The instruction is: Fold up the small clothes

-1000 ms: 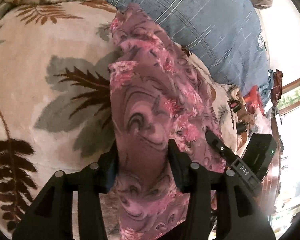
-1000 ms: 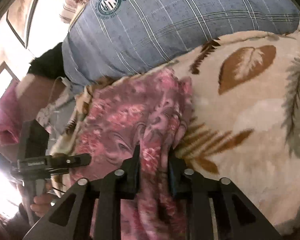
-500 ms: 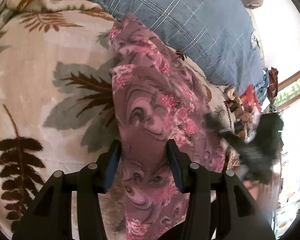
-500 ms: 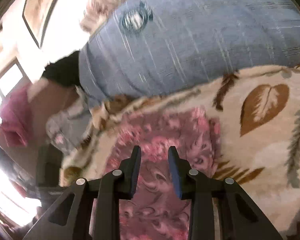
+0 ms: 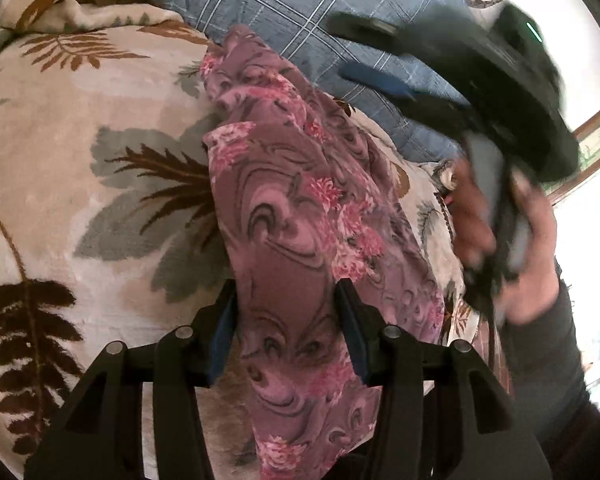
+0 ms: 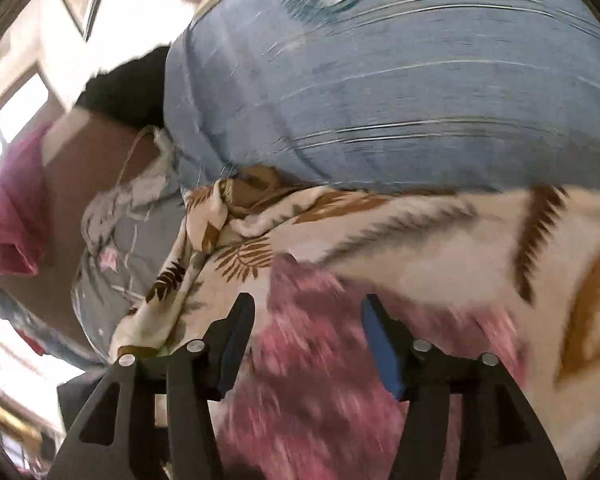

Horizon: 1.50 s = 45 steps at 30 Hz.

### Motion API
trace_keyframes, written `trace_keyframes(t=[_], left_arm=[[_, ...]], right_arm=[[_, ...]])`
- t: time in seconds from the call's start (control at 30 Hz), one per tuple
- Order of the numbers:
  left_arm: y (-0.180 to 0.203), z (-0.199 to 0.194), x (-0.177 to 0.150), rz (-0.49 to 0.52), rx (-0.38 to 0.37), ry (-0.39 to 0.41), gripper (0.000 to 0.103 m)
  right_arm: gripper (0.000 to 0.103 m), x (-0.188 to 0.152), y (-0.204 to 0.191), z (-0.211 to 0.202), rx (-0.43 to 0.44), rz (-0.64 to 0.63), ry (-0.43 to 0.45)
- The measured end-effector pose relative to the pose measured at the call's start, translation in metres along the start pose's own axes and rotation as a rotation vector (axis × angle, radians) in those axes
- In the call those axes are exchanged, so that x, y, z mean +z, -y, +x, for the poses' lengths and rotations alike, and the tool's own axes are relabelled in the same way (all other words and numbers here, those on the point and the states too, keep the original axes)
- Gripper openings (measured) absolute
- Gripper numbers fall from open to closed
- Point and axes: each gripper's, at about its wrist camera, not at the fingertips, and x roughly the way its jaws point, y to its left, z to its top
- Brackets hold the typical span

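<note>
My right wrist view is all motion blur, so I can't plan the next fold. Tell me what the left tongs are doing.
Observer: The left tongs are open, one finger on either side of the pink-and-purple floral cloth garment, which runs between them.
Operator: Describe how that garment lies.
Observer: It lies as a long, narrow, creased strip on the cream leaf-print fleece blanket. Its far end reaches the edge of the blue checked pillow.
Operator: Report my right tongs from outside.
Observer: The right tongs are open, up off the garment and in front of the pillow.
</note>
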Motion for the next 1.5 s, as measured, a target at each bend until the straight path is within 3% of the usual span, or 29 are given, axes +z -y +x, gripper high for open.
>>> trace_keyframes(t=[0.17, 0.23, 0.3, 0.33, 0.4, 0.5, 0.57, 0.63, 0.7, 0.8, 0.87, 0.9, 0.97, 1.03, 1.13, 1.23, 1.33, 1.43, 1.5], left_arm=[[0.000, -0.002, -0.002, 0.033, -0.014, 0.000, 0.047], [-0.002, -0.002, -0.001, 0.032, -0.023, -0.001, 0.047], [-0.004, -0.001, 0.000, 0.026, -0.033, -0.003, 0.048], [-0.005, -0.001, 0.000, 0.022, -0.038, -0.005, 0.048], [-0.009, 0.001, 0.000, 0.018, -0.046, -0.007, 0.050], [-0.015, 0.003, 0.000, 0.003, -0.052, 0.000, 0.054], [-0.021, 0.004, 0.000, -0.018, -0.069, -0.006, 0.055], [-0.023, 0.001, 0.001, -0.023, -0.077, -0.013, 0.055], [-0.021, -0.004, 0.001, -0.010, -0.080, -0.015, 0.055], [-0.020, -0.017, 0.001, 0.019, -0.070, 0.001, 0.055], [-0.019, -0.028, 0.006, 0.028, -0.065, 0.034, 0.055], [-0.018, -0.033, 0.010, 0.027, -0.067, 0.051, 0.055], [-0.015, -0.034, 0.019, 0.027, -0.064, 0.064, 0.055], [-0.009, -0.029, 0.029, 0.034, -0.052, 0.065, 0.055], [0.004, -0.018, 0.043, 0.053, -0.001, 0.071, 0.055], [0.012, -0.007, 0.051, 0.058, 0.050, 0.062, 0.055], [0.012, -0.009, 0.051, 0.055, 0.075, 0.064, 0.055], [0.002, 0.000, 0.051, 0.043, 0.123, 0.057, 0.055], [-0.007, 0.015, 0.054, 0.021, 0.133, 0.014, 0.059]], right_arm=[[0.058, 0.010, -0.026, 0.058, -0.056, -0.209, -0.201], [0.055, 0.004, -0.031, 0.071, -0.101, -0.297, -0.243], [0.014, -0.001, -0.037, 0.080, -0.135, -0.390, -0.261], [0.008, -0.001, -0.038, 0.082, -0.124, -0.405, -0.275], [0.007, 0.003, -0.038, 0.080, -0.139, -0.407, -0.229], [0.005, 0.019, -0.020, 0.079, -0.140, -0.273, -0.146], [0.005, 0.020, 0.000, 0.093, -0.134, -0.178, -0.170], [0.006, 0.013, 0.006, 0.111, -0.162, -0.171, -0.240], [0.007, 0.011, 0.007, 0.109, -0.152, -0.152, -0.231], [0.016, 0.021, 0.020, 0.059, -0.023, -0.014, -0.116], [0.019, 0.021, 0.035, 0.021, 0.011, 0.054, -0.049], [0.022, 0.020, 0.040, 0.008, -0.006, 0.065, -0.026], [0.038, 0.009, 0.057, -0.027, -0.101, 0.086, 0.026], [0.043, -0.012, 0.077, -0.050, -0.193, 0.119, 0.049], [0.043, -0.043, 0.103, -0.057, -0.204, 0.213, 0.014], [0.042, -0.062, 0.108, -0.042, -0.197, 0.237, -0.011], [0.008, -0.066, 0.096, -0.028, -0.195, 0.171, -0.023], [0.007, -0.063, 0.091, -0.048, -0.161, 0.178, 0.132], [0.007, -0.069, 0.108, -0.047, -0.168, 0.262, 0.156]])
